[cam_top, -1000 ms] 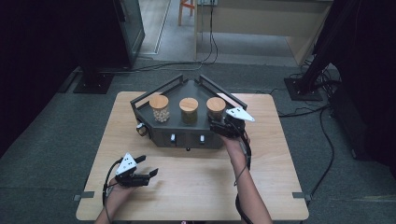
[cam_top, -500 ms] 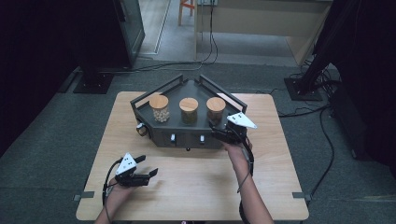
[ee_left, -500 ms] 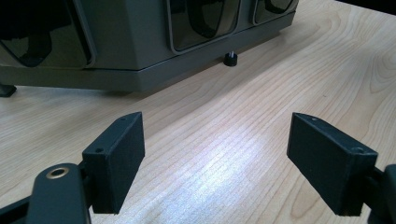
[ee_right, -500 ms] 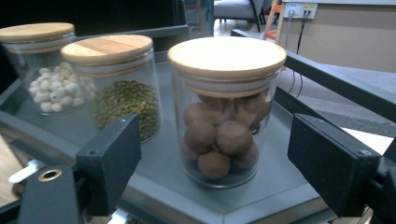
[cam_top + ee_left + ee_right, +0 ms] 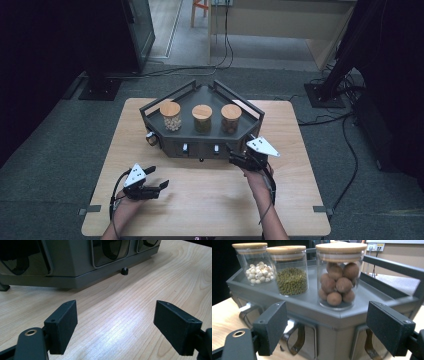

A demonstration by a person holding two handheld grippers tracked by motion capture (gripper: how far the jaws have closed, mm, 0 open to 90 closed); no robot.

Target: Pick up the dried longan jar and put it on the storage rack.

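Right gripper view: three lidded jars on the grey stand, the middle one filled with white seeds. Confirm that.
Not quite. In the right gripper view the middle jar holds small green beans; the white seeds are in the left jar. Three lidded jars do stand on the grey stand.

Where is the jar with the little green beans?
The green bean jar stands in the middle of the grey stand's top, between the white bean jar and the brown ball jar.
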